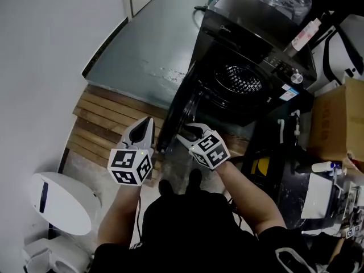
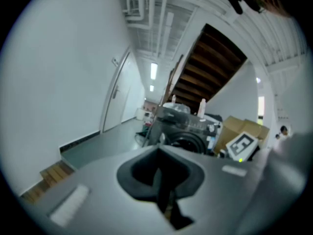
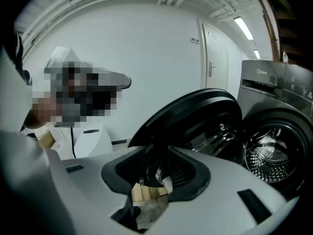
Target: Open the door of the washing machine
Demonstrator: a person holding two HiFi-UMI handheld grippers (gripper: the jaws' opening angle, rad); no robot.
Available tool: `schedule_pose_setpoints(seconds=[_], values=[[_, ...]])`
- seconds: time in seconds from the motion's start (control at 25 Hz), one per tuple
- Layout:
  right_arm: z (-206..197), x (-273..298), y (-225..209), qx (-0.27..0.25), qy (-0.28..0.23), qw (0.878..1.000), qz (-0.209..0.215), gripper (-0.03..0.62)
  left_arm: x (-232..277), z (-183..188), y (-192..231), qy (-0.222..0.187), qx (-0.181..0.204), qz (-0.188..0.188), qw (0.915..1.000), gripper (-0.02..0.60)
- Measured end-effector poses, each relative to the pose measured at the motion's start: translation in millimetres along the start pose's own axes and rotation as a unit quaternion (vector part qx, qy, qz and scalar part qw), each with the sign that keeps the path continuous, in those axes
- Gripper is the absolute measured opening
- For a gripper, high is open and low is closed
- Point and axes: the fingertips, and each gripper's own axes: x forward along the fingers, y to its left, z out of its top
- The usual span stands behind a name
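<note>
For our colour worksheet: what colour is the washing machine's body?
The washing machine is black, clearest in the head view.

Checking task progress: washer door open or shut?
Open. The door stands swung out from the washing machine, and the drum shows bare.

Beside the washing machine (image 1: 230,45), your head view cuts off the cardboard box (image 1: 336,125); the machine's panel print is unreadably small.

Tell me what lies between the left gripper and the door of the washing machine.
Nothing stands there. In the head view the left gripper is beside the open door, and only a narrow strip of the wooden boards below shows between them.
</note>
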Motion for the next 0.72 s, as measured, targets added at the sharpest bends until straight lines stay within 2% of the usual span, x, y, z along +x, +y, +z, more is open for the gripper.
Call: schedule_pose_setpoints(seconds=[0.12,0.4,0.72], values=[[10,10,-9,-0.005,0.004,1.000,-0.015,0.140,-2,0,6,-0.003,-0.005,0.005,1.0000,0.008],[33,13,-4,-0.012,-0.018,1.000,-0.016,0.138,-12,-1,20,-0.007,-0.003,0.018,0.9998,0.008],[53,-69,-38,-0.010,-0.109,0.993,-0.037,0.054,-12,17,2,-0.020,0.011,0.032,0.9992,0.008]])
